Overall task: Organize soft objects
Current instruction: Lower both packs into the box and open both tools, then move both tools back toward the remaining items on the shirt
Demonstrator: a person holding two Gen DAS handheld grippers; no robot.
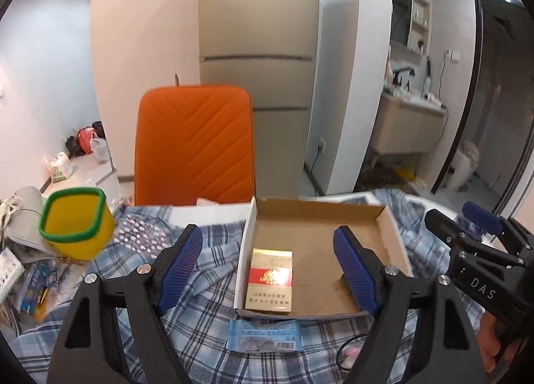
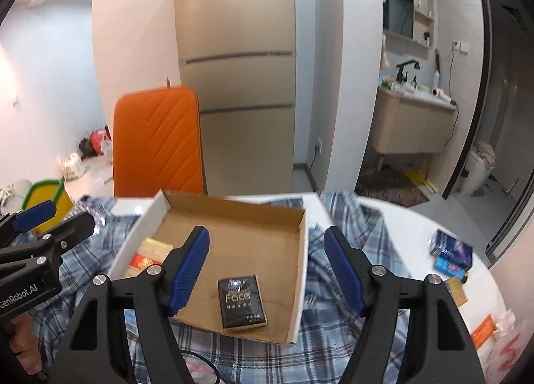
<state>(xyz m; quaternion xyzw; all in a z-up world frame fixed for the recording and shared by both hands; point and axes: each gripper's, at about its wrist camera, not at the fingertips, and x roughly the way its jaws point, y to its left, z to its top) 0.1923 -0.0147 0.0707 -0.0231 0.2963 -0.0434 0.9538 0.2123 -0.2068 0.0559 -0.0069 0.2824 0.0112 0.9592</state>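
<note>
Left tool [image 1: 268, 262]: spread — nothing between its pads.
Right tool [image 2: 267, 265]: spread, empty.
Cardboard box [image 2: 300, 250]: on plaid shirt [image 1: 207, 283] (over the bench).
Gold pack [image 1: 269, 280]: box, 9 o'clock side.
Black tissue pack [image 2: 243, 301]: box, 6 o'clock — lying flat.

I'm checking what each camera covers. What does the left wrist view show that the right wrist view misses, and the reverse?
Only the left wrist view shows the blue packet lying on the plaid cloth in front of the box. Only the right wrist view shows the black Face tissue pack inside the box and the blue boxes on the white table. Both show the cardboard box, gold-and-red cigarette pack, yellow cup and orange chair.
</note>
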